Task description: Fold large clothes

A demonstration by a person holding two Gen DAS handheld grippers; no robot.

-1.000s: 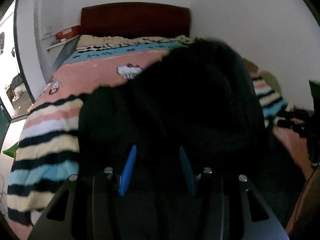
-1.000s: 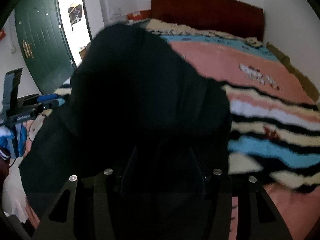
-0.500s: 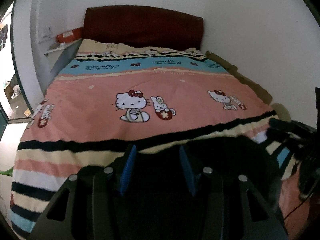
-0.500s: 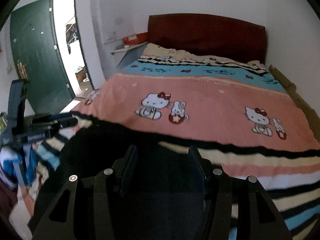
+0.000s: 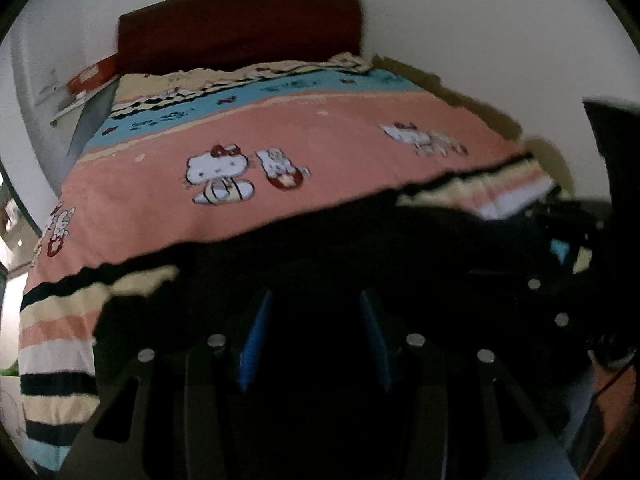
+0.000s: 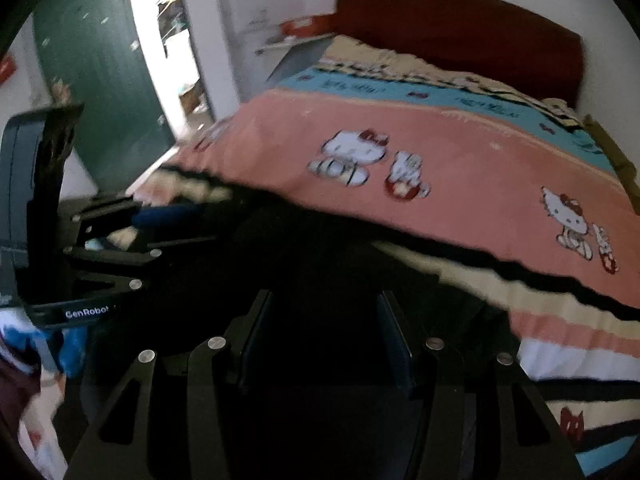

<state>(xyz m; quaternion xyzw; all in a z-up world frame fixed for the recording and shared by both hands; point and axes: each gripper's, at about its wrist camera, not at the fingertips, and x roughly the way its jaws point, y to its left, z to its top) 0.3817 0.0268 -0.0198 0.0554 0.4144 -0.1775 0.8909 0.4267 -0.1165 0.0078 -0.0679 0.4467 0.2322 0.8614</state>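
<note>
A large black garment [image 5: 328, 240] lies low across the near end of the bed, and it also shows in the right wrist view [image 6: 320, 256]. My left gripper [image 5: 314, 340] has its blue fingers apart over the dark cloth. My right gripper [image 6: 326, 340] also has its fingers apart over the cloth. The cloth is too dark to tell whether either one pinches it. The left gripper shows at the left of the right wrist view [image 6: 120, 236]. The right gripper shows at the right edge of the left wrist view [image 5: 560, 248].
The bed has a pink, blue and striped cartoon-cat blanket [image 5: 280, 132] and a dark red headboard [image 5: 240, 28]. A white wall runs along the bed's right side. A green door [image 6: 96, 80] and a bright doorway stand to the left.
The black garment, raised high and filling both views a second ago, has come down flat onto the near end of the bed. Both grippers have dropped and tilted with it.
</note>
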